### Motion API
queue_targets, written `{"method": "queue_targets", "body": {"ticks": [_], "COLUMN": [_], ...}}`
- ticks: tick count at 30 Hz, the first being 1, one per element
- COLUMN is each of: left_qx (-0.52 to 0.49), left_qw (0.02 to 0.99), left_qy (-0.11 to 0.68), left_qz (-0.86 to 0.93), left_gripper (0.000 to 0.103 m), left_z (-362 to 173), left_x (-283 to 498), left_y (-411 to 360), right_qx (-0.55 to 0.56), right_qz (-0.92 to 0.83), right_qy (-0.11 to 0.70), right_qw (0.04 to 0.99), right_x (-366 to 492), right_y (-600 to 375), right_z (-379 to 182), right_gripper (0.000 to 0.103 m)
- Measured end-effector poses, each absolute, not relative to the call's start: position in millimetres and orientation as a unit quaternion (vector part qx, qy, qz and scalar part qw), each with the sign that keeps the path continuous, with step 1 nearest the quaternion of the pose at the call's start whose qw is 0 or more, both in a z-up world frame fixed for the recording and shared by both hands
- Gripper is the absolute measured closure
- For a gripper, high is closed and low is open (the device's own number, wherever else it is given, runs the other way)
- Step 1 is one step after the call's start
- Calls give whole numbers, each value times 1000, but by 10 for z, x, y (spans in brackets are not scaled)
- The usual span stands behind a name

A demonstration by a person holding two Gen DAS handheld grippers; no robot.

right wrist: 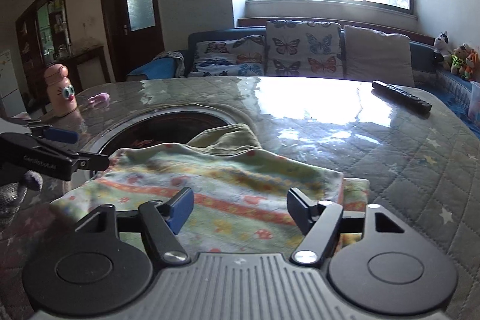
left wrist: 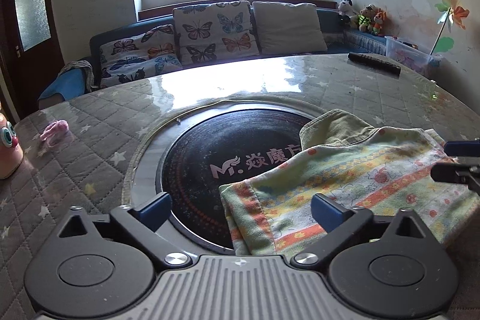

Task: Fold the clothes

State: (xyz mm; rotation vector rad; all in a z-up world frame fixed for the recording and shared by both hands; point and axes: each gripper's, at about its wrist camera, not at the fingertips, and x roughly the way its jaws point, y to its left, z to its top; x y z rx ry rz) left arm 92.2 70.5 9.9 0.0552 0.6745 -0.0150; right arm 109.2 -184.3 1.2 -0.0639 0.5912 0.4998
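Note:
A small patterned garment (left wrist: 345,185), pale green with orange stripes and an olive lining, lies folded on the table, partly over the round black cooktop (left wrist: 210,164). It also shows in the right wrist view (right wrist: 216,188). My left gripper (left wrist: 240,209) is open and empty, with its jaws on either side of the garment's left edge. My right gripper (right wrist: 240,207) is open and empty, low over the garment's near part. The right gripper's fingers (left wrist: 459,161) show at the right edge of the left wrist view. The left gripper's fingers (right wrist: 60,146) show at the left of the right wrist view.
The table has a quilted grey cover with stars (left wrist: 90,140) under a glossy sheet. A black remote (right wrist: 402,101) lies at the far right. A pink toy bottle with eyes (right wrist: 61,89) and a small pink item (right wrist: 99,98) stand at the far left. A sofa with butterfly cushions (left wrist: 210,32) is behind.

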Motion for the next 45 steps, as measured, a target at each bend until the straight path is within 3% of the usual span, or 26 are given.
{"method": "queue_targets", "body": {"ticks": [15, 22, 40, 43, 45], "left_qx": [23, 24, 8, -10, -25], "left_qw": [945, 946, 945, 942, 941], "left_qy": [327, 322, 323, 330, 332], "left_qz": [3, 9, 47, 59, 62], "left_gripper": [0, 0, 0, 0, 0], "left_z": [144, 183, 210, 208, 212], "left_x": [731, 663, 549, 567, 566], "left_y": [731, 751, 969, 1055, 1104], "right_qx": [-53, -77, -186, -206, -220], "right_qz": [266, 297, 398, 409, 416], "right_qy": [250, 198, 223, 223, 224], "right_qw": [930, 931, 870, 861, 853], "right_x": [640, 431, 285, 268, 274], "right_y": [-1703, -1530, -791, -677, -579], "right_z": [118, 194, 85, 60, 25], "right_gripper": [0, 0, 0, 2, 8]}}
